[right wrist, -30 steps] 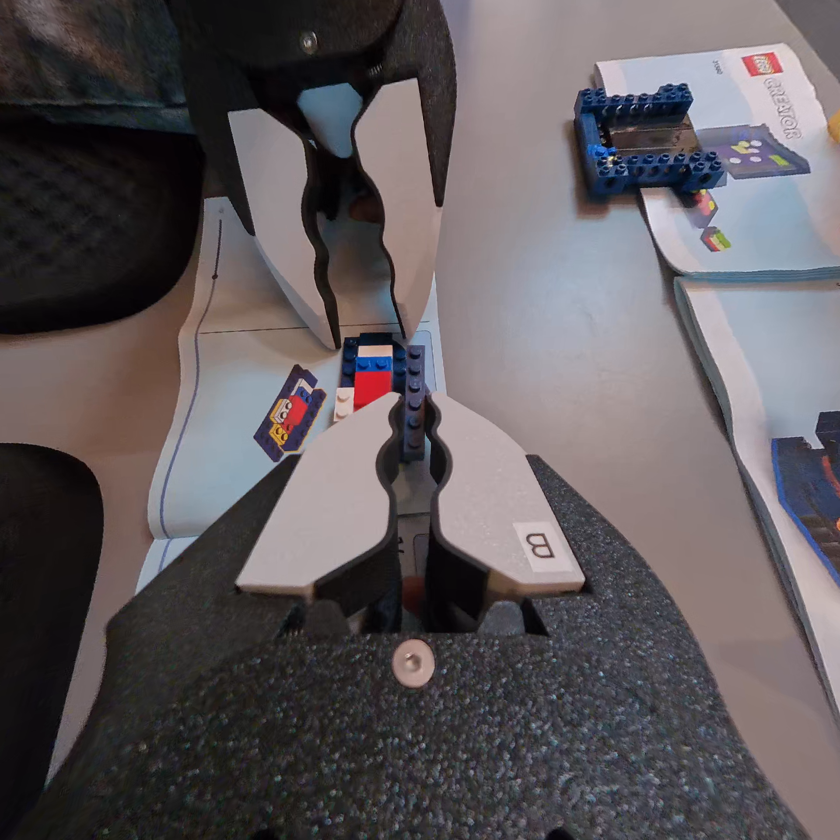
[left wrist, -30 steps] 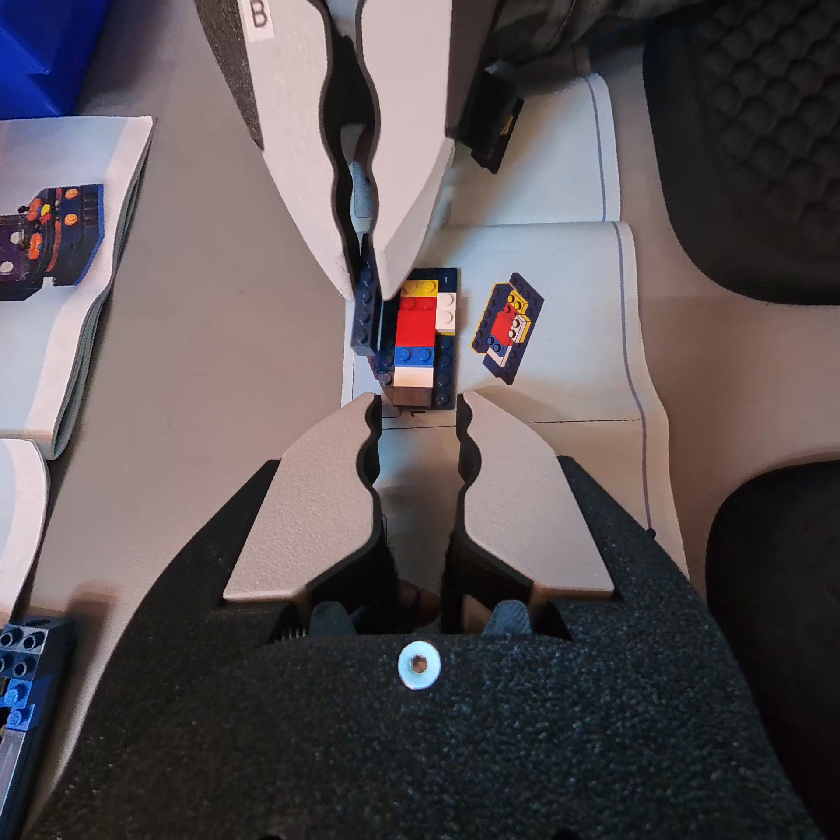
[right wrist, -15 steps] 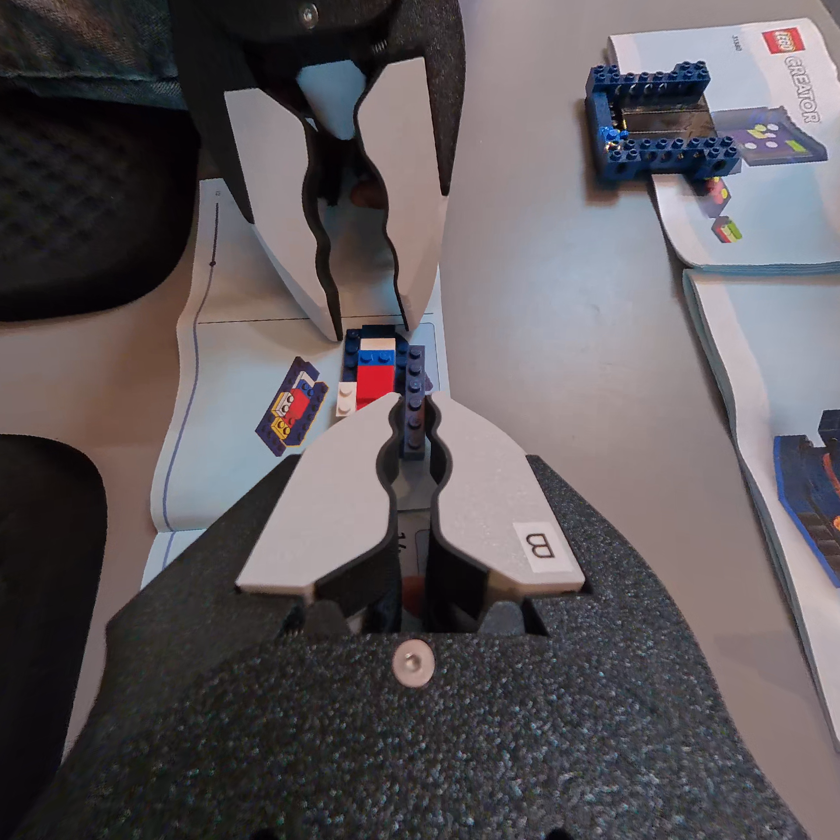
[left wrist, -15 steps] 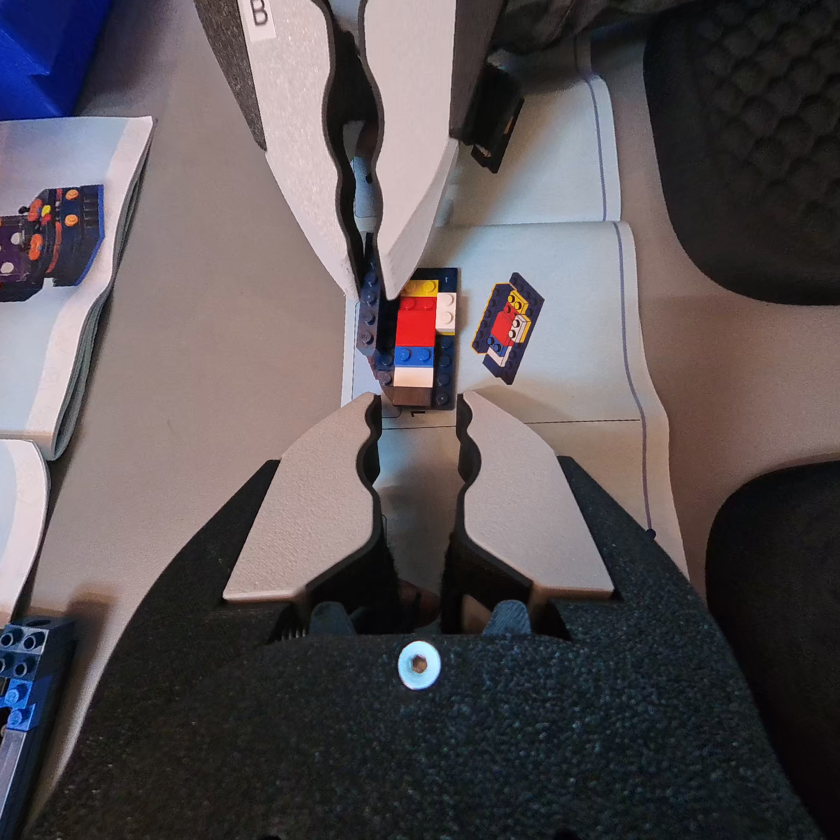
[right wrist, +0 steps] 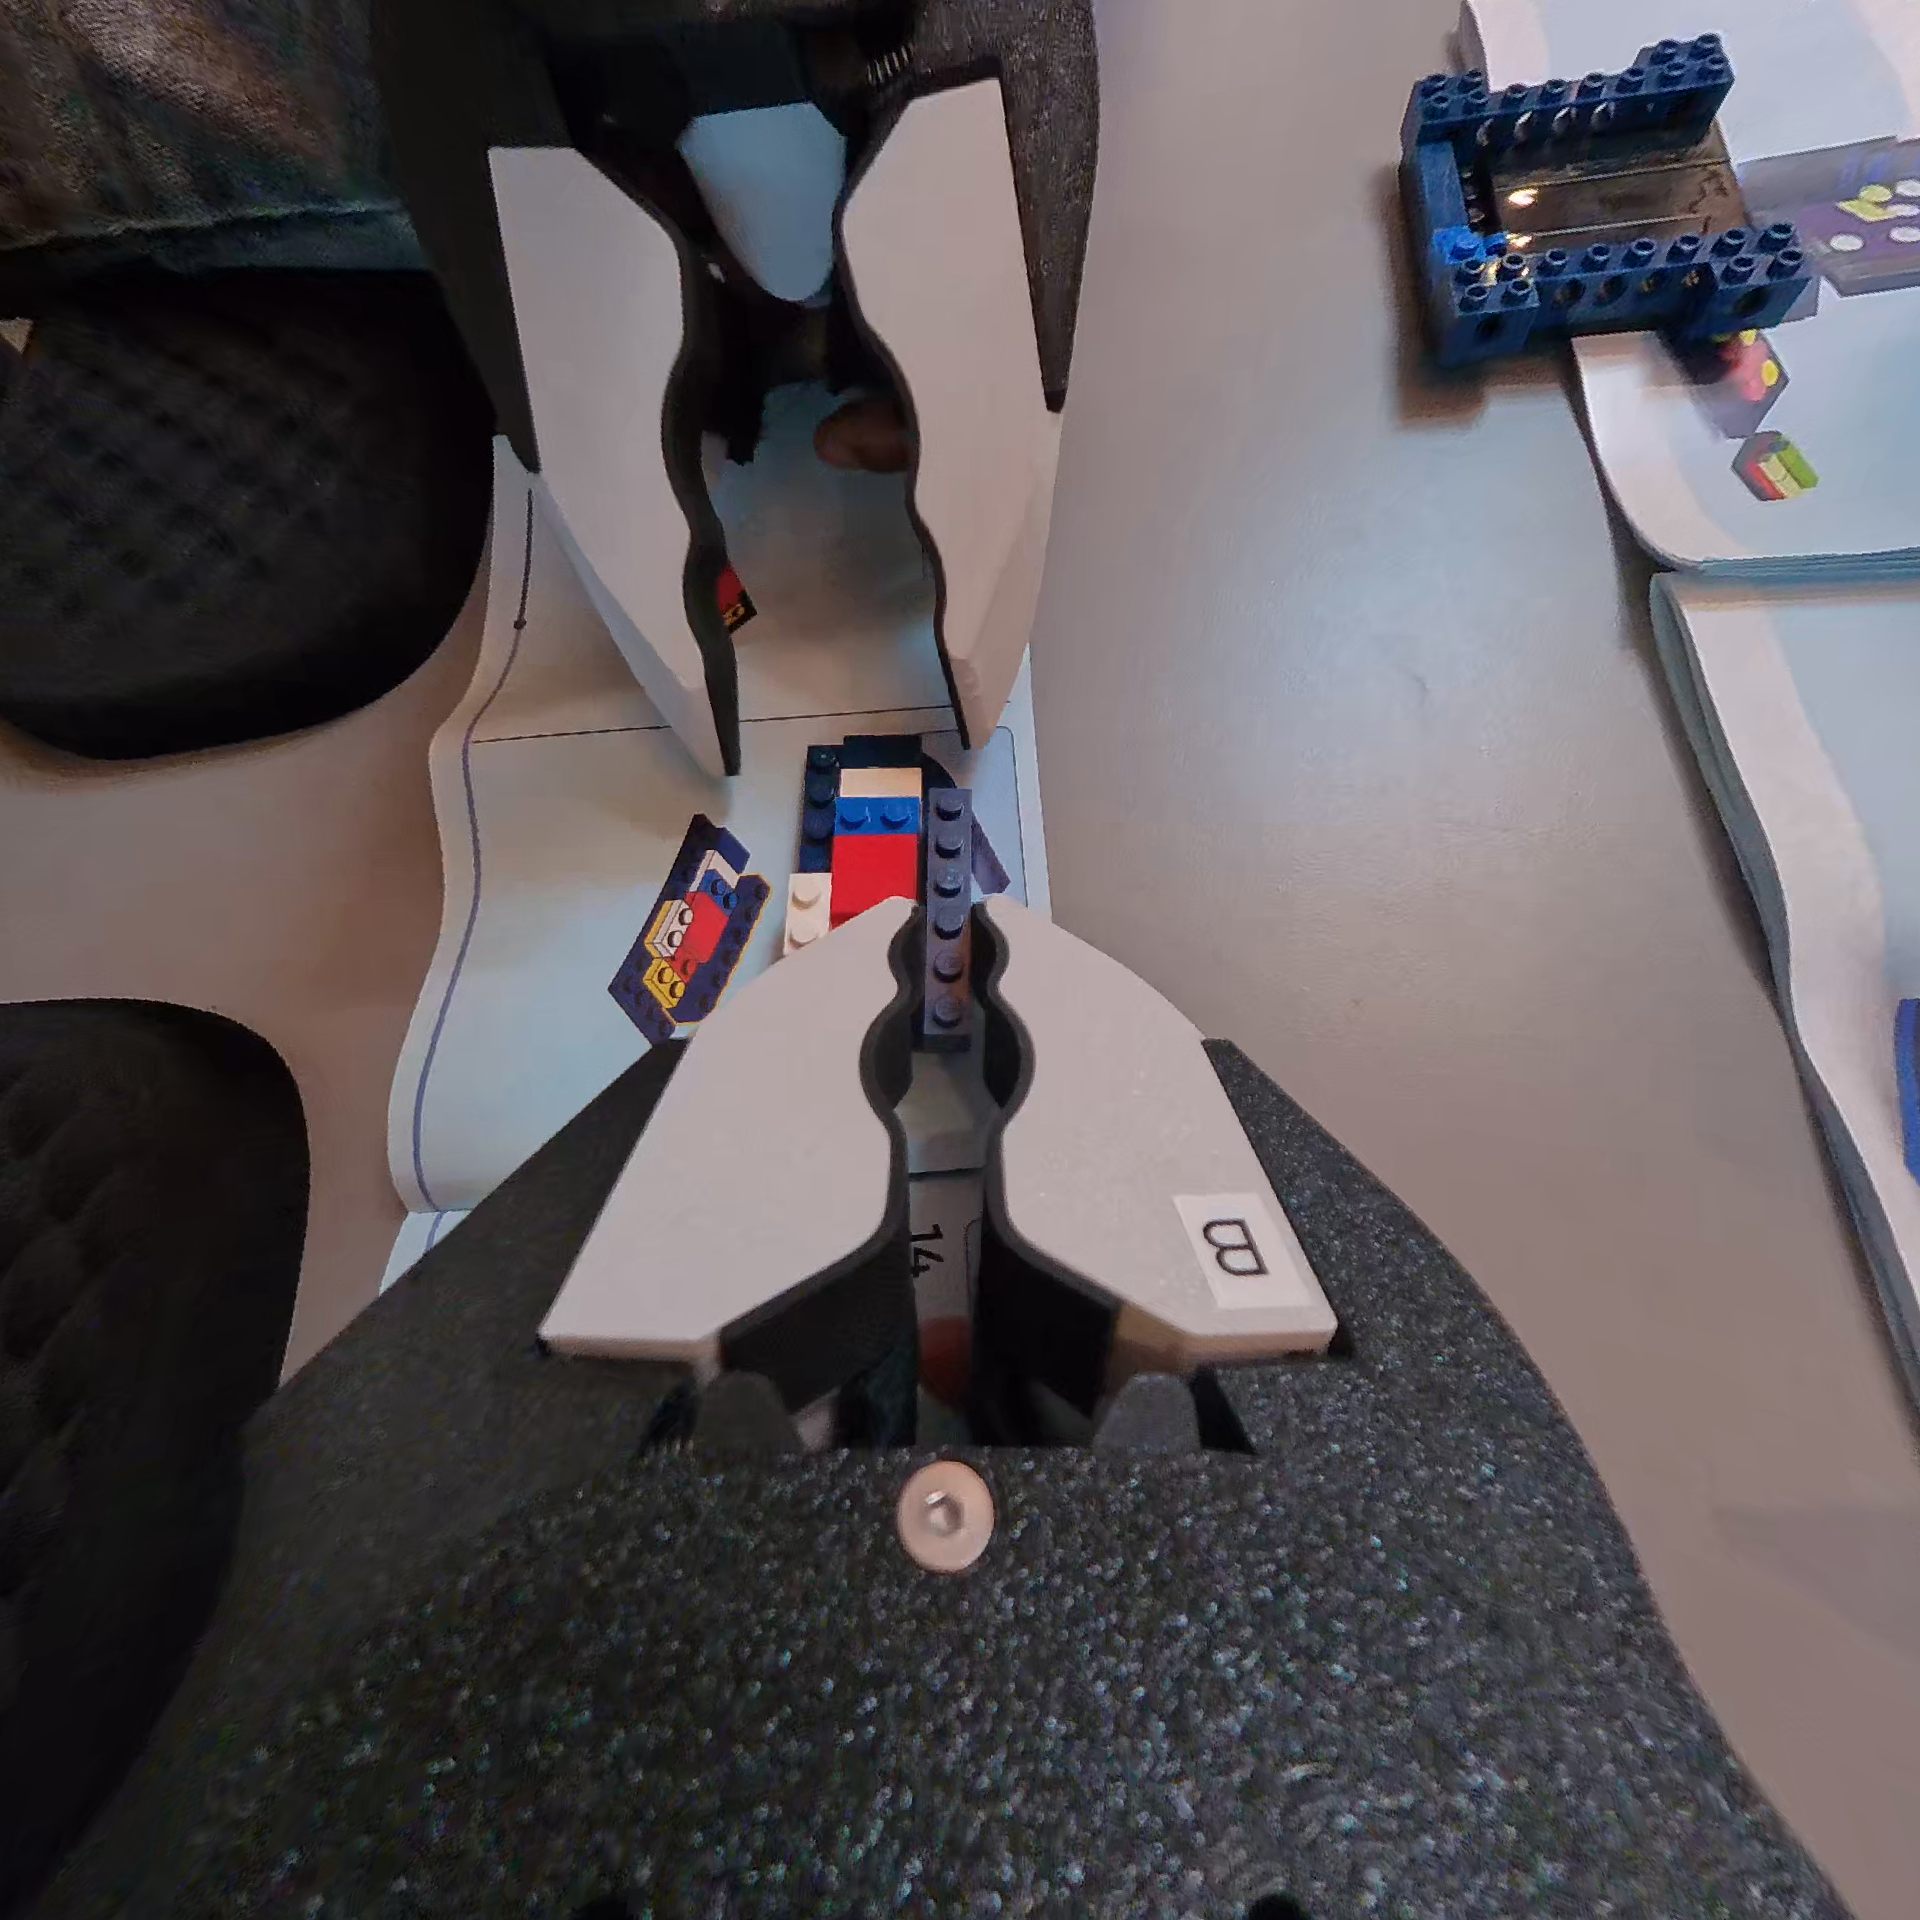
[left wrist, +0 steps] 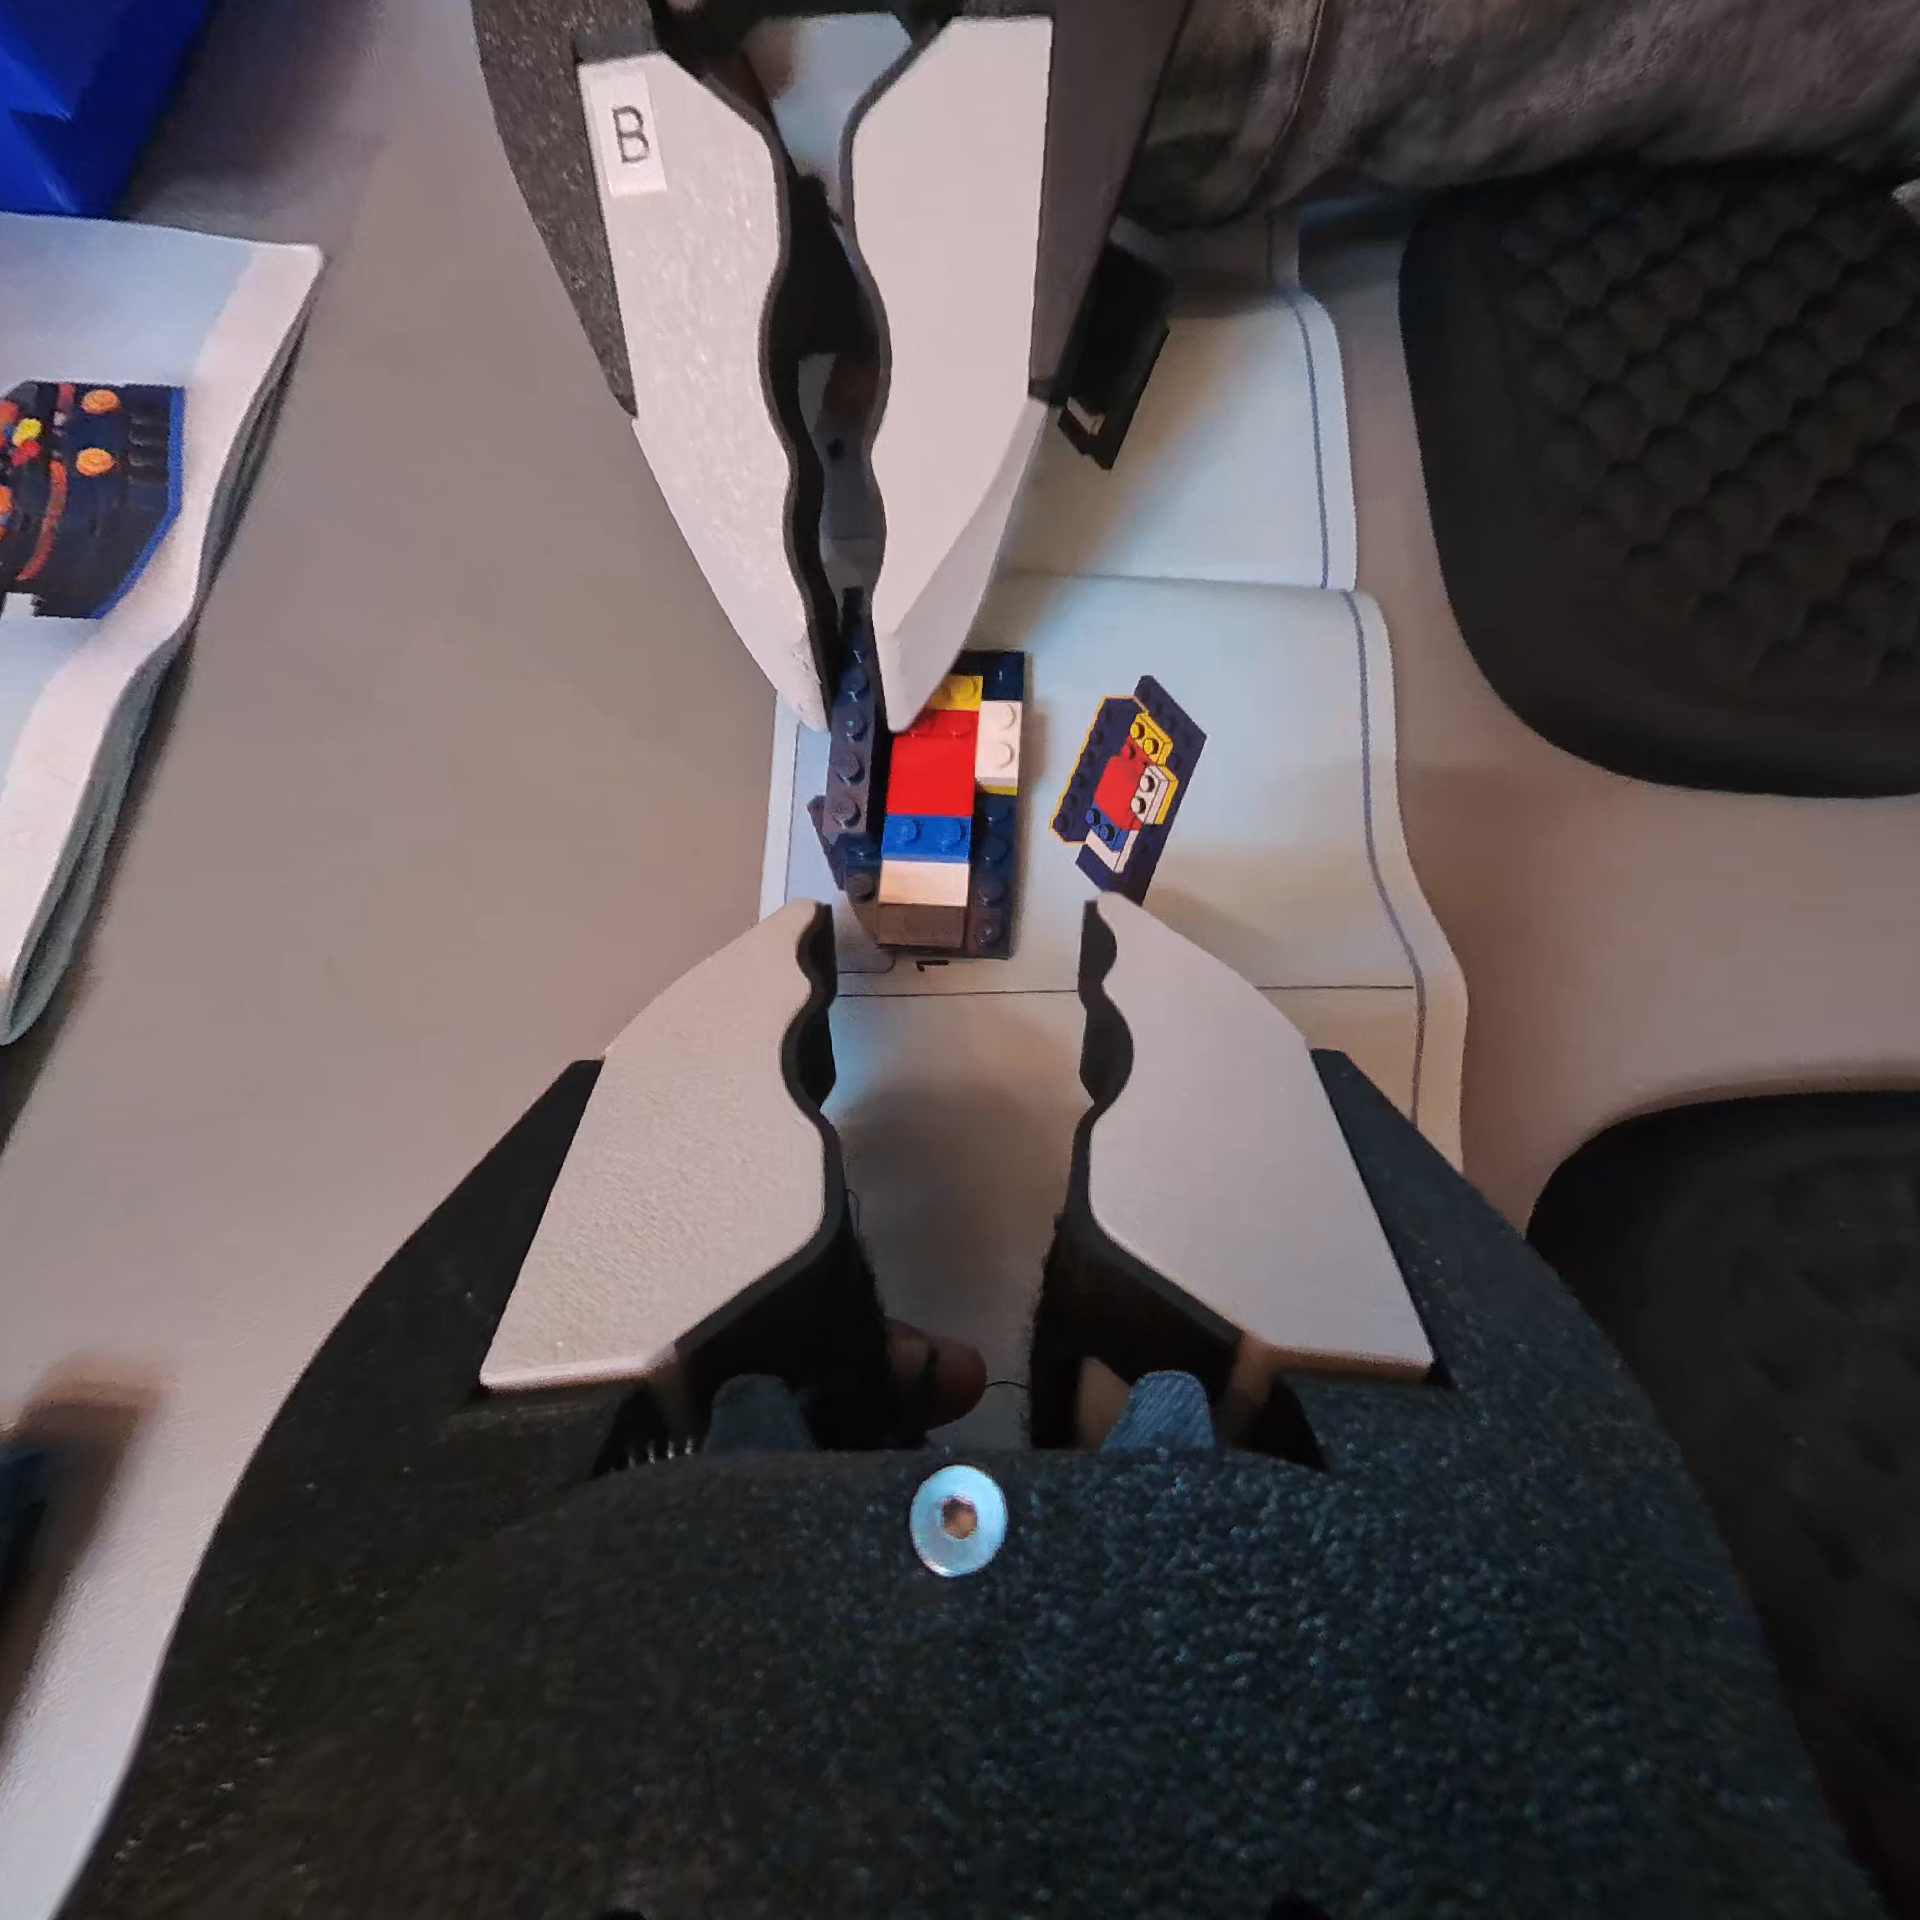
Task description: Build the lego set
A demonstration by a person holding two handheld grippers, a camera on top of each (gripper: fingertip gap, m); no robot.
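A small brick model [left wrist: 935, 800] with a dark blue base and red, blue, white and yellow bricks lies on an open instruction booklet [left wrist: 1195, 935]. My left gripper [left wrist: 956, 914] is open at the model's near end, with a gap on each side. It also shows in the right wrist view [right wrist: 844, 748]. My right gripper [right wrist: 945, 914] is shut on a long dark blue studded plate [right wrist: 948, 883]. It holds the plate along the model's [right wrist: 868, 852] side edge. In the left wrist view the right gripper [left wrist: 847, 707] comes in from the far side with the plate [left wrist: 854, 748].
A printed picture of the model [left wrist: 1127, 784] is on the page beside it. A blue brick frame [right wrist: 1590, 197] rests on another booklet [right wrist: 1766, 499] at the far right. Black seat cushions [left wrist: 1683, 468] lie to one side. A blue box [left wrist: 73, 83] is at the far left. The tips of both grippers are at nearly the same place.
My left jaws have opened wider, away from the model's near end. My right gripper has brought the dark blue plate down against the model's side and still grips it.
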